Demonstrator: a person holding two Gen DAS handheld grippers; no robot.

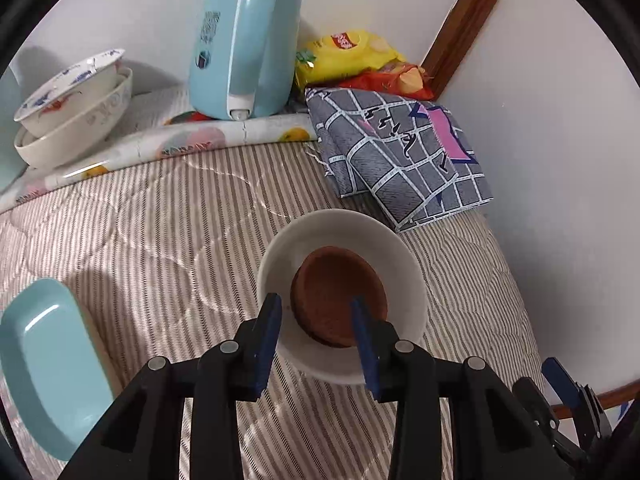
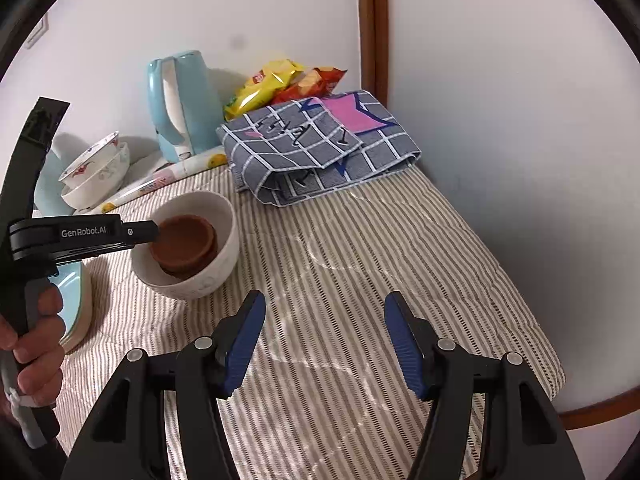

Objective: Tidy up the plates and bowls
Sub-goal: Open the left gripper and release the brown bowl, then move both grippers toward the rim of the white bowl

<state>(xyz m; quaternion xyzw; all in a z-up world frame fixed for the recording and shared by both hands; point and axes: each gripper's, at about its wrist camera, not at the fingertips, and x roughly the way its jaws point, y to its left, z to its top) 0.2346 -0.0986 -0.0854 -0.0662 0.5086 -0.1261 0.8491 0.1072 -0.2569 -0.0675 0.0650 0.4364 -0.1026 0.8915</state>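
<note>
A white bowl [image 1: 340, 232] [image 2: 226, 236] stands on the striped quilt with two brown dishes [image 1: 336, 292] [image 2: 184, 240] stacked inside it. My left gripper [image 1: 316, 312] [image 2: 154, 232] hovers over the bowl's near rim, open. Its pads sit on either side of the brown dishes' near edge without pressing on them. My right gripper [image 2: 325, 304] is open over bare quilt to the right of the bowl, with nothing between its fingers. Two patterned white bowls [image 1: 72, 120] [image 2: 96, 172] sit nested at the back left. A light blue rectangular plate [image 1: 44, 360] [image 2: 74, 292] lies at the left.
A light blue kettle [image 1: 244, 40] [image 2: 180, 104] stands at the back beside snack bags [image 1: 352, 60] [image 2: 280, 84]. A folded grey checked cloth [image 1: 400, 152] [image 2: 320, 148] lies behind the bowl. White walls close in on the right. A hand [image 2: 36, 340] grips the left tool.
</note>
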